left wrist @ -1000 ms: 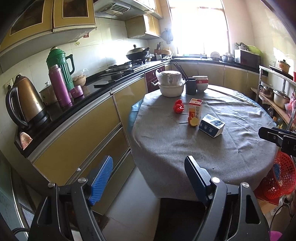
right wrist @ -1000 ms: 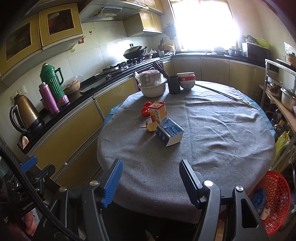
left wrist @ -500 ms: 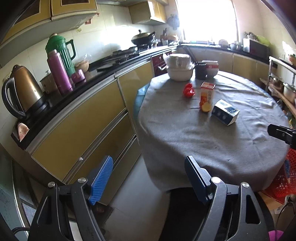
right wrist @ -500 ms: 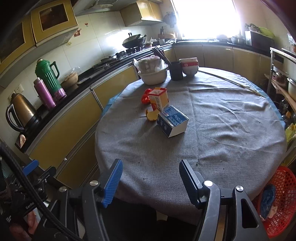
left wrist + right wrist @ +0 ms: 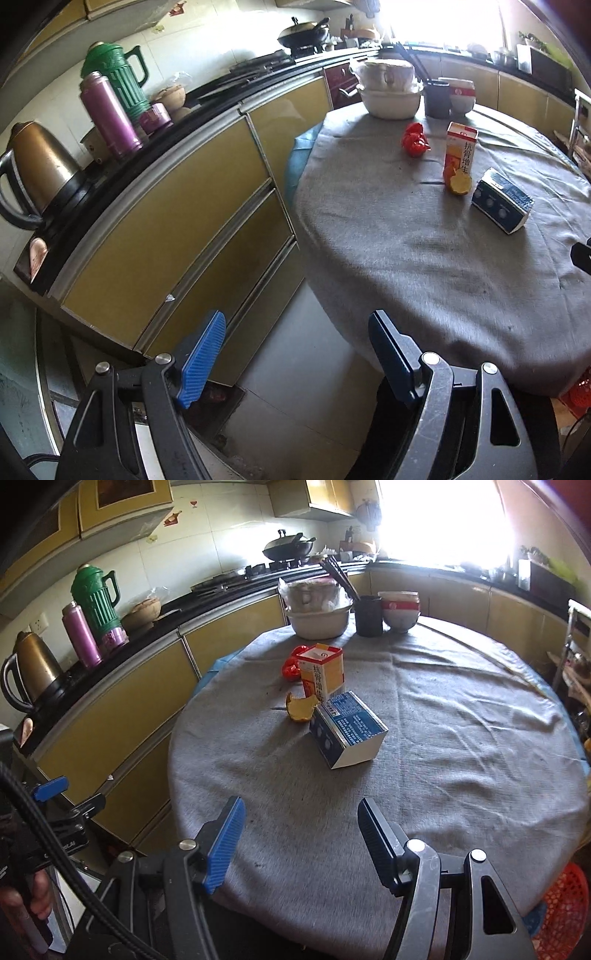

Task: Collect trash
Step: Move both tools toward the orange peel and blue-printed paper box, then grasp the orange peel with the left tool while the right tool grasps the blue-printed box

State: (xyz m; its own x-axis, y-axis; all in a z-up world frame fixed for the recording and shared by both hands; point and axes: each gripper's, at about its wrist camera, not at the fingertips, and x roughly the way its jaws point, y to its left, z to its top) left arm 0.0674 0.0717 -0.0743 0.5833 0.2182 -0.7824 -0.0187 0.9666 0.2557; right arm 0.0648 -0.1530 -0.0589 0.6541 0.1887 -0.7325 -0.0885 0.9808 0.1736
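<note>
Round desk [image 5: 443, 738] draped in grey cloth, the landmark. Near its far edge stood a white lidded pot [image 5: 317, 622], a black cup [image 5: 368, 616] and a red-banded bowl [image 5: 400, 613]. Toward the desk's centre lay a blue-and-white carton [image 5: 347, 731] on its side; just beside it stood an upright orange-and-white box [image 5: 323, 672], with an orange peel scrap [image 5: 300, 708] at its foot and crumpled red wrapper [image 5: 290, 664] behind. At the desk's near edge, left tongs [image 5: 295, 356] and right tongs [image 5: 299, 840] hung apart, empty.
</note>
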